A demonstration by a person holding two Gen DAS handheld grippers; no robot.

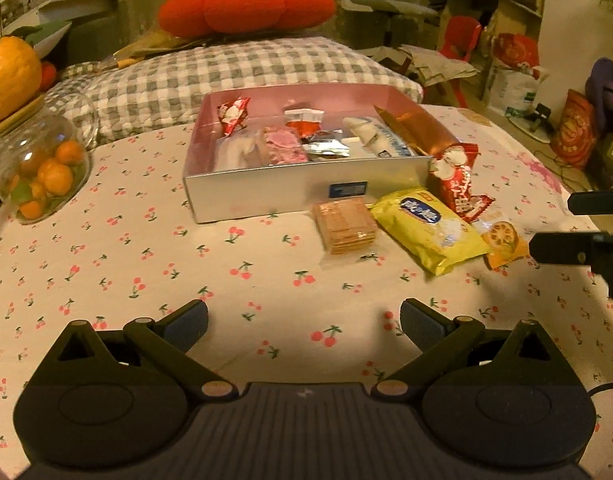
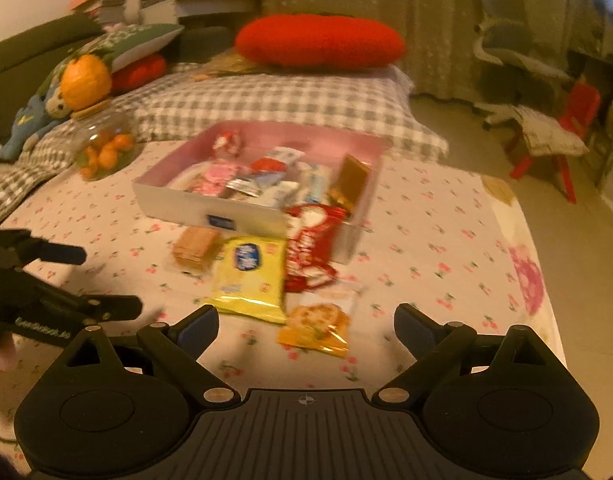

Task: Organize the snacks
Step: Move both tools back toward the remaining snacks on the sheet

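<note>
A silver box with a pink inside (image 1: pixel 306 190) (image 2: pixel 178 204) sits on the cherry-print cloth and holds several wrapped snacks. In front of it lie a clear pack of crackers (image 1: pixel 344 222) (image 2: pixel 196 244), a yellow packet (image 1: pixel 426 230) (image 2: pixel 252 276), a red packet (image 1: pixel 456 182) (image 2: pixel 310 248) leaning on the box corner, and an orange biscuit packet (image 1: pixel 502 242) (image 2: pixel 320 322). My left gripper (image 1: pixel 304 326) is open and empty above bare cloth. My right gripper (image 2: pixel 306 328) is open and empty, just short of the orange packet; its fingers (image 1: pixel 562 246) show at the right edge of the left wrist view.
A glass jar of small oranges (image 1: pixel 42 168) (image 2: pixel 104 148) stands at the left. A checked pillow (image 1: pixel 234 76) (image 2: pixel 274 104) and a red cushion (image 1: pixel 246 4) (image 2: pixel 320 42) lie behind the box. The bed edge (image 2: pixel 542 280) drops to the floor at the right.
</note>
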